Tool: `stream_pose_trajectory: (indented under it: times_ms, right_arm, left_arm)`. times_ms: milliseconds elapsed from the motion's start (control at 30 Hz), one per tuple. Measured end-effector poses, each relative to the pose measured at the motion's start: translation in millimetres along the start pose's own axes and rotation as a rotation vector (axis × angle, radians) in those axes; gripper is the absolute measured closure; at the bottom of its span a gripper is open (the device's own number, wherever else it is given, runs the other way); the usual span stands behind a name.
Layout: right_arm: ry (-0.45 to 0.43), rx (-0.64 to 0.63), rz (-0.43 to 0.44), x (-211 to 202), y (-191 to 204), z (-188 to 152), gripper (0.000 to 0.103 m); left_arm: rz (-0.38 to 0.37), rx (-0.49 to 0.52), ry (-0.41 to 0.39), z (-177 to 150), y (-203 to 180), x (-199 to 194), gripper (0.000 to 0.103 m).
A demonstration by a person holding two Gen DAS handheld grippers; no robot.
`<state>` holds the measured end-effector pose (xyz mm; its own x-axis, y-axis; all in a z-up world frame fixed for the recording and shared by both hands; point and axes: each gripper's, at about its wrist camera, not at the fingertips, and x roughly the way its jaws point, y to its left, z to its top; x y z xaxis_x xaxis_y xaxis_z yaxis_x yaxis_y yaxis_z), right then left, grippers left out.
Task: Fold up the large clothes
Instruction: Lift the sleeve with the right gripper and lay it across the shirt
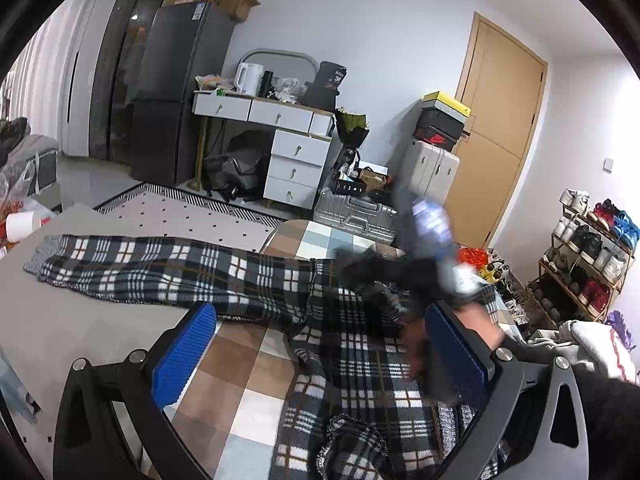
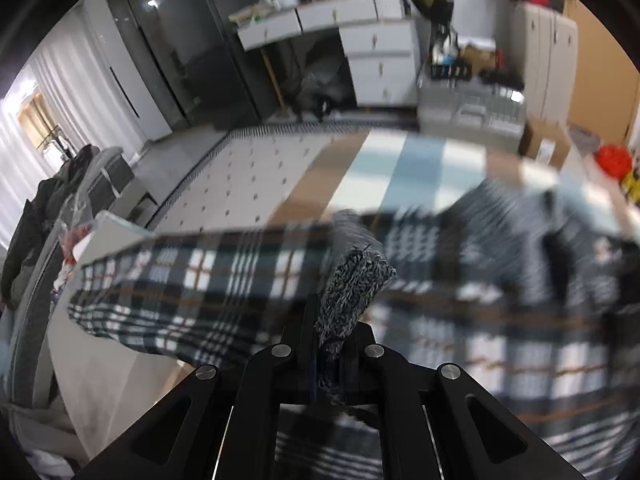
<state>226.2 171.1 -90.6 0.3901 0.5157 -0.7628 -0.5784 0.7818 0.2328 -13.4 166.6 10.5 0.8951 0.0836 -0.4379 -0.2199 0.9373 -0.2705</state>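
Checked cloth (image 1: 244, 364): brown, white and blue squares. It lies under everything on the flat top, and its far part shows beyond the plaid pants. The fronts of the tongs hide its near edge.
Plaid pants (image 1: 168, 272): big and fuzzy, dark with white squares. One leg lies flat and long across the checked cloth, reaching out to the left. The rest is bunched up near the camera, and the bottom of the left view cuts it off.
Right tongs (image 2: 334, 344): shut tight on the knit cuff (image 2: 356, 284) of the plaid pants, which sticks up between the two black fingers. The pants past the cuff look smeared, so the folds are hard to make out.
Left tongs (image 1: 320, 354): wide apart and holding nothing, over the bunched part of the plaid pants.
Blue pads (image 1: 186, 354): one on each left finger. The right pad is partly behind a dark blurry shape, too smeared to tell what it is.
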Motion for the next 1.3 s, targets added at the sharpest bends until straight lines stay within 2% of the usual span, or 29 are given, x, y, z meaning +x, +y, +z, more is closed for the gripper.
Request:
stream_pose_trajectory:
  times_ms: [100, 167, 200, 233, 300, 333, 367, 467, 533, 567, 700, 800, 967, 1033, 1100, 1300]
  right_arm:
    - [0.102, 0.058, 0.015, 32.6, -1.7, -11.2, 0.093]
    - [0.165, 0.107, 0.054, 36.7, -12.8, -19.2, 0.088]
    - [0.187, 0.122, 0.085, 35.0, -18.4, -21.5, 0.071]
    - [0.192, 0.133, 0.110, 27.0, -24.1, -22.8, 0.044]
    - [0.128, 0.156, 0.175, -7.6, -40.7, -22.6, 0.019]
    - [0.105, 0.161, 0.200, -19.5, -46.0, -24.5, 0.014]
    - [0.067, 0.181, 0.257, -42.3, -57.9, -29.4, 0.012]
    - [-0.014, 0.251, 0.331, -96.9, -92.2, -49.0, 0.006]
    - [-0.067, 0.290, 0.321, -126.7, -109.8, -66.5, 0.000]
    - [-0.105, 0.316, 0.311, -149.2, -123.3, -84.3, 0.000]
    - [-0.222, 0.373, 0.293, -201.0, -137.5, -135.6, 0.000]
    - [-0.319, 0.375, 0.255, -233.1, -132.2, -167.7, 0.000]
    - [-0.521, 0.294, 0.136, -261.4, -110.3, -205.3, 0.000]
    - [-0.568, 0.255, 0.082, -263.5, -106.5, -214.2, 0.000]
    - [-0.576, 0.221, 0.042, -256.1, -98.5, -215.8, 0.000]
    - [-0.526, 0.193, 0.041, -247.0, -95.8, -222.9, 0.000]
  left_arm:
    - [-0.016, 0.001, 0.005, -0.6, 1.6, 1.1, 0.001]
    - [-0.020, 0.006, 0.005, -1.1, 1.6, 0.9, 0.001]
    - [-0.019, 0.009, 0.003, -1.5, 1.6, 0.2, 0.001]
    - [-0.018, 0.009, 0.000, -1.4, 1.6, -0.7, 0.001]
    - [-0.019, 0.008, -0.005, -1.1, 2.6, -1.4, 0.001]
    - [-0.018, 0.010, -0.006, -1.5, 2.1, -2.0, 0.001]
    - [-0.016, 0.014, -0.006, -1.7, 1.8, -1.7, 0.001]
    - [-0.043, 0.022, 0.012, -3.1, 0.4, 1.5, 0.001]
    - [-0.071, 0.022, 0.039, -4.7, -1.1, 5.3, 0.001]
    - [-0.061, 0.024, 0.044, -6.1, -2.0, 6.6, 0.001]
    - [-0.013, 0.053, 0.034, -11.8, -11.8, 8.7, 0.001]
    - [0.009, 0.080, 0.030, -15.9, -19.9, 7.6, 0.001]
    - [0.080, 0.144, 0.007, -21.7, -29.5, 6.2, 0.001]
    - [0.099, 0.153, 0.005, -22.1, -28.9, 7.2, 0.001]
    - [0.110, 0.150, 0.008, -21.6, -25.3, 8.3, 0.001]
    - [0.169, 0.153, 0.000, -19.1, -14.0, 8.7, 0.001]
